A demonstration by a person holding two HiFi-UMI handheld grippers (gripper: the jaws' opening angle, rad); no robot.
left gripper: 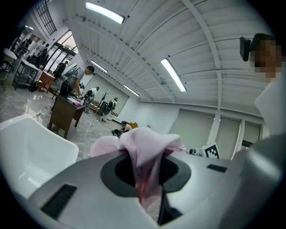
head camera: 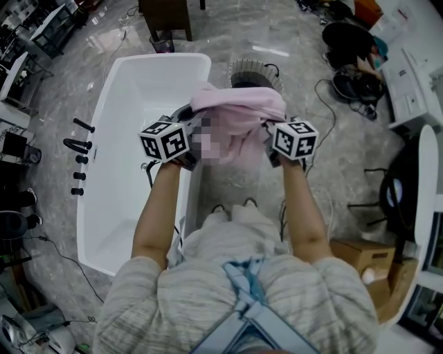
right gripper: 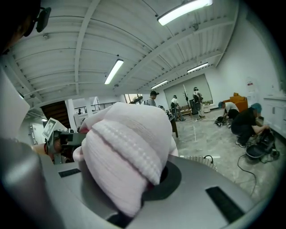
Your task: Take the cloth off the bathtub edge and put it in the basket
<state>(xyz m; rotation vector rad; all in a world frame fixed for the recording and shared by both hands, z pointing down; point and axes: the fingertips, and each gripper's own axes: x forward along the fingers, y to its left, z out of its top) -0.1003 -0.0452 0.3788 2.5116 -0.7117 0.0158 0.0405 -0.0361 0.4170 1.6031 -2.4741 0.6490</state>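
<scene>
A pink cloth (head camera: 239, 114) hangs in the air between my two grippers, over the right rim of the white bathtub (head camera: 124, 90). My left gripper (head camera: 188, 131) is shut on the cloth's left end, and a fold of the cloth (left gripper: 144, 152) rises out of its jaws. At the other end my right gripper (head camera: 268, 135) is shut on a thick bunch of the cloth (right gripper: 125, 152), which hides its fingertips. A round white wire basket (head camera: 255, 71) stands on the floor just beyond the cloth, partly hidden by it. Both grippers point upward.
Black tap fittings (head camera: 79, 145) stand left of the tub. A brown desk (head camera: 166, 17) is at the back. A crouched person (head camera: 360, 59) and cables lie at the back right. A cardboard box (head camera: 360, 256) sits near my right side.
</scene>
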